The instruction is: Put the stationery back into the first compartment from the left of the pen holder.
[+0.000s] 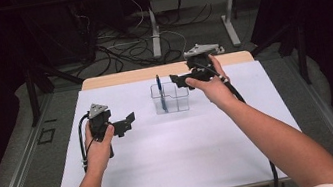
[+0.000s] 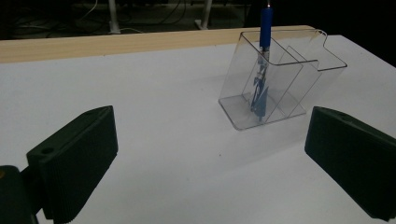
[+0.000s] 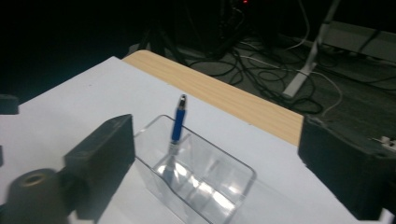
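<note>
- On the white desk (image 1: 173, 148), toward its far middle, stands a clear plastic organizer (image 1: 171, 98) with several compartments.
- A blue pen (image 1: 160, 92) stands nearly upright in the organizer's left compartment as the high view shows it, its top rising above the rim.
- In the left gripper view the pen (image 2: 264, 42) leans against a clear inner wall of the organizer (image 2: 280, 88), its tip down at the floor of the compartment.
- The left tongs (image 1: 126, 122) hover over the desk's left part, well apart from the organizer, held in the person's left hand (image 1: 99, 147).
- Their jaws stand wide apart with nothing between them; in the left gripper view (image 2: 210, 158) bare white desk shows in the gap, and the organizer sits beyond them, nearer the jaw at the right of that view.
- The right tongs (image 1: 177, 80) hang just beside the organizer's upper right edge, held in the person's right hand (image 1: 211, 86).
- Their jaws also stand apart and hold nothing; in the right gripper view (image 3: 215, 158) the organizer (image 3: 201, 186) lies between and below the two jaws, and the pen (image 3: 178, 122) stands closer to the jaw at the left of that view.
- A strip of bare wood (image 1: 141, 73) runs along the desk's far edge behind the organizer.
- Beyond the desk, cables (image 1: 122, 50) lie tangled on the floor.
</note>
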`<state>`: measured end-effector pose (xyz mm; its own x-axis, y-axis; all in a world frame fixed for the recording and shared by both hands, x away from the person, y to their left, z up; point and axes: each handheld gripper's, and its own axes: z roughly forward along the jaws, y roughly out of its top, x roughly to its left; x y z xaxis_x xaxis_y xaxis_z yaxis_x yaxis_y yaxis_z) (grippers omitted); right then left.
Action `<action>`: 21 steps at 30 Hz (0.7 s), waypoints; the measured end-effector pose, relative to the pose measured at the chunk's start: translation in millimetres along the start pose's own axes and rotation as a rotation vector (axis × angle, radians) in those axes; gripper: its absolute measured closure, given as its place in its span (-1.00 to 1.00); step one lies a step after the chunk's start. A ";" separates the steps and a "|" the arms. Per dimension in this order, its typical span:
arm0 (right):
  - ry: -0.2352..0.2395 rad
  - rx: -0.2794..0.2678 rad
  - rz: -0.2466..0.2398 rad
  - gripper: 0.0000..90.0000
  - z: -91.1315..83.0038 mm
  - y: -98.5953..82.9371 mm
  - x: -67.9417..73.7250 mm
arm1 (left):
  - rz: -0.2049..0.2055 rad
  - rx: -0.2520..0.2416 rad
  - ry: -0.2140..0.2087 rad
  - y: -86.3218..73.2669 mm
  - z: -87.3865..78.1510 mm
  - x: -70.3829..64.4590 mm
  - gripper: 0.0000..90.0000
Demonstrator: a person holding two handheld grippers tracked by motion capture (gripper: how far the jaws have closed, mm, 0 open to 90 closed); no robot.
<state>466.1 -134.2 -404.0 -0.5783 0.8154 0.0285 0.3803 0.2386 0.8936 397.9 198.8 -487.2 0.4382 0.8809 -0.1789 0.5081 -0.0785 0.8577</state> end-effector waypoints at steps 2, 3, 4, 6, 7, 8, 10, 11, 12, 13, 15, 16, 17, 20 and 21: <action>-0.024 -0.005 0.009 -0.93 -7.9 -3.8 -7.2 | 0.001 0.000 0.001 0.0 0.2 0.6 -0.95; -0.033 0.000 0.016 -0.99 -11.3 -6.1 -10.9 | 0.003 0.002 0.002 -0.1 0.1 0.9 -0.95; -0.046 0.006 0.022 -1.00 -14.6 -8.9 -15.0 | 0.004 0.002 0.003 -0.2 0.2 1.0 -0.95; -0.067 0.015 0.028 -1.00 -21.7 -15.2 -23.2 | 0.005 0.003 0.006 -0.1 -0.3 1.3 -0.95; -0.078 0.014 0.030 -1.00 -24.9 -18.6 -27.4 | 0.004 0.004 0.006 0.0 -0.6 1.5 -0.95; -0.092 0.012 0.033 -1.00 -28.0 -22.1 -31.4 | 0.003 0.003 0.006 0.1 -0.7 1.6 -0.95; -0.105 0.021 0.050 -1.00 -35.3 -29.0 -38.7 | 0.000 0.002 0.007 -0.1 -0.8 1.9 -0.95; -0.112 0.022 0.061 -1.00 -38.6 -32.6 -41.8 | 0.001 0.000 0.010 -0.2 -0.8 2.4 -0.95; -0.119 0.025 0.068 -1.00 -42.0 -36.1 -44.5 | 0.000 0.000 0.012 -0.4 -0.8 2.6 -0.95; -0.130 0.023 0.062 -1.00 -45.1 -39.5 -46.9 | -0.003 0.000 0.012 -0.6 -0.8 2.9 -0.95; -0.150 0.028 0.048 -1.00 -50.6 -45.8 -50.2 | 0.002 0.006 0.015 -0.8 -1.2 3.9 -0.95; -0.160 0.035 0.038 -1.00 -53.7 -49.2 -52.1 | 0.003 0.005 0.016 -0.9 -1.2 4.3 -0.95; -0.166 0.042 0.040 -1.00 -56.3 -52.7 -53.4 | 0.002 0.007 0.018 -1.0 -1.4 4.5 -0.95; -0.176 0.047 0.059 -1.00 -62.9 -65.5 -58.0 | 0.003 0.005 0.022 -1.1 -1.9 5.6 -0.95; -0.180 0.054 0.060 -1.00 -65.2 -70.1 -59.8 | -0.001 0.005 0.023 -1.4 -2.0 5.8 -0.95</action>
<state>427.0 -234.1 -439.1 -0.4169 0.9089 -0.0037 0.4516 0.2107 0.8670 398.2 205.0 -488.4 0.4207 0.8914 -0.1683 0.5122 -0.0803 0.8551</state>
